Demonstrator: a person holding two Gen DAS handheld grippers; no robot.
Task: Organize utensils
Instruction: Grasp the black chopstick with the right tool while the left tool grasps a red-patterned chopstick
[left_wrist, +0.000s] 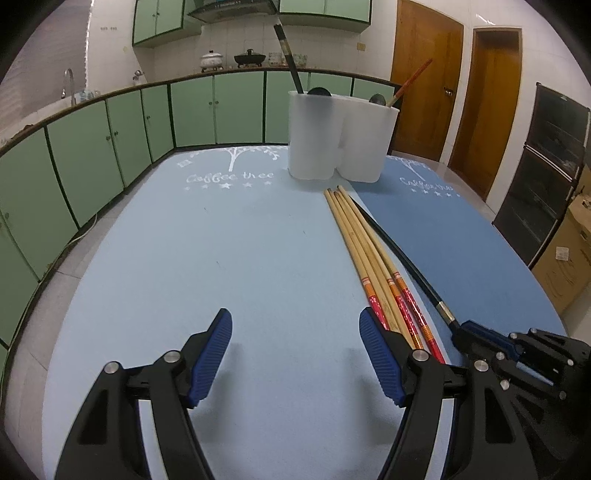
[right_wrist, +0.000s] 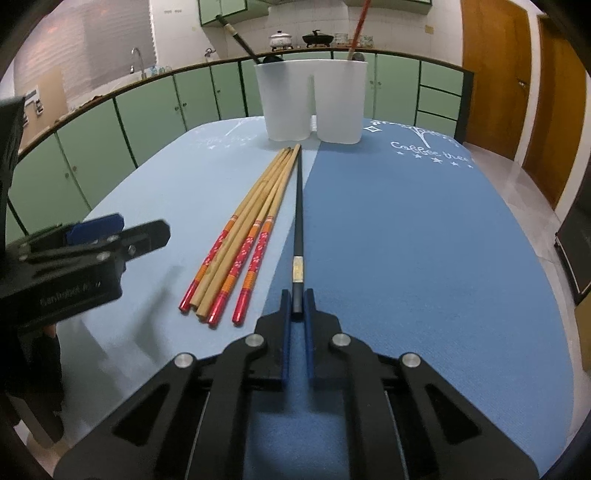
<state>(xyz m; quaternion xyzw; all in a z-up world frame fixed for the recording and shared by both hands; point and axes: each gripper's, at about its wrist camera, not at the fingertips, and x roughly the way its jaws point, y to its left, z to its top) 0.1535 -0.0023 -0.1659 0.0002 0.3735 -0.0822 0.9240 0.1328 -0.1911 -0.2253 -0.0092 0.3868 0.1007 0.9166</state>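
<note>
My right gripper (right_wrist: 297, 306) is pinched on the handle end of the black chopstick (right_wrist: 298, 221), which lies flat along the seam between the pale mat (left_wrist: 229, 258) and the darker blue mat (right_wrist: 424, 240), its tip pointing at the white holder (right_wrist: 312, 99). My left gripper (left_wrist: 295, 354) hangs spread wide over the pale mat, nothing between its pads, just beside the red-ended wooden chopsticks (right_wrist: 240, 240).

Holder stands at the far end of the table, two joined compartments; a dark-handled utensil and a red-handled one already stand in it, one to each side.

Step in hand, as I judge it: lift the black stick and drop it in the holder.

Notes for doing it well:
- grip sits at the very end, so the long tip will sag or swing; raise slowly
- lift straight up first, clear of the wooden bundle lying right alongside
- tilt tip-down over a compartment mouth before letting go
- keep the left tool out of the path
</note>
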